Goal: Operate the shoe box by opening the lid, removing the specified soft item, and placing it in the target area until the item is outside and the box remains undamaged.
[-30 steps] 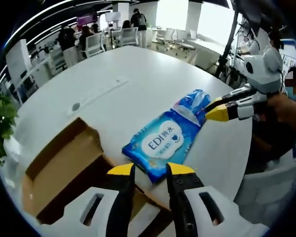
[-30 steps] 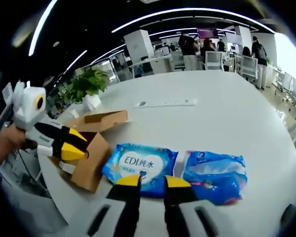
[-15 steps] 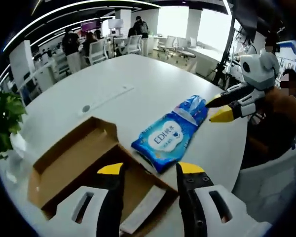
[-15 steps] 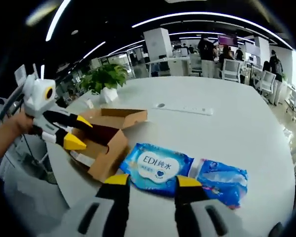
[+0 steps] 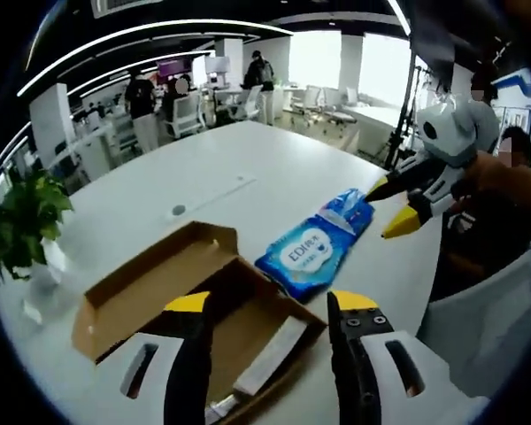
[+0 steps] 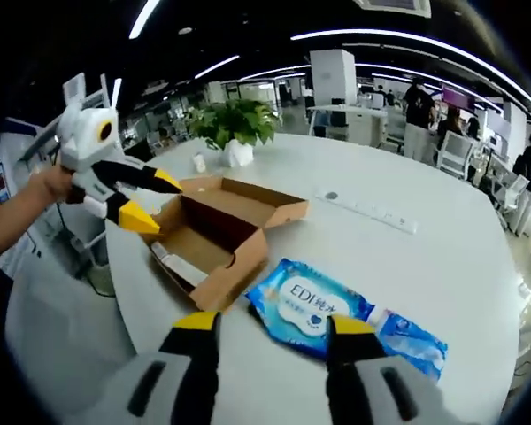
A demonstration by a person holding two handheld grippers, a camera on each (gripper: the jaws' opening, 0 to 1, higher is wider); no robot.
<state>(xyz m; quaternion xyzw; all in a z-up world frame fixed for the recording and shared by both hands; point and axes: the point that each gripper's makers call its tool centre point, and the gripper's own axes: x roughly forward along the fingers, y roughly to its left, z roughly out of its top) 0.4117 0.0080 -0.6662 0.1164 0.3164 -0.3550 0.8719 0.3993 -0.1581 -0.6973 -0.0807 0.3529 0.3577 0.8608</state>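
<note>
- Left gripper view: the potted plant [image 5: 22,221] stands at the far left edge of the white round table [image 5: 248,164], well away from the fingers.
- Ahead of the left gripper [image 5: 273,303] lies the shoe box [image 5: 190,297], a brown cardboard box with its lid folded back; its open inside sits between and beyond the yellow-tipped fingers [image 5: 188,304], which are spread wide with nothing held.
- Just past the right-hand fingertip, outside the box and beside its far corner, lies the blue wipes pack [image 5: 314,251], flat on the table.
- Further right, the right gripper [image 5: 389,205] hovers above the pack's far end, held by a person's hand [image 5: 504,173], jaws parted and empty.
- Right gripper view: the left gripper [image 6: 155,199] hovers at the left over the box's near edge, jaws apart.
- The box [image 6: 221,230] lies open beyond the left-hand finger; the plant [image 6: 234,124] stands behind it.
- The right gripper [image 6: 273,325] is wide open and empty; the pack [image 6: 341,314] lies just beyond its fingertips, stretching right past the right-hand one.
</note>
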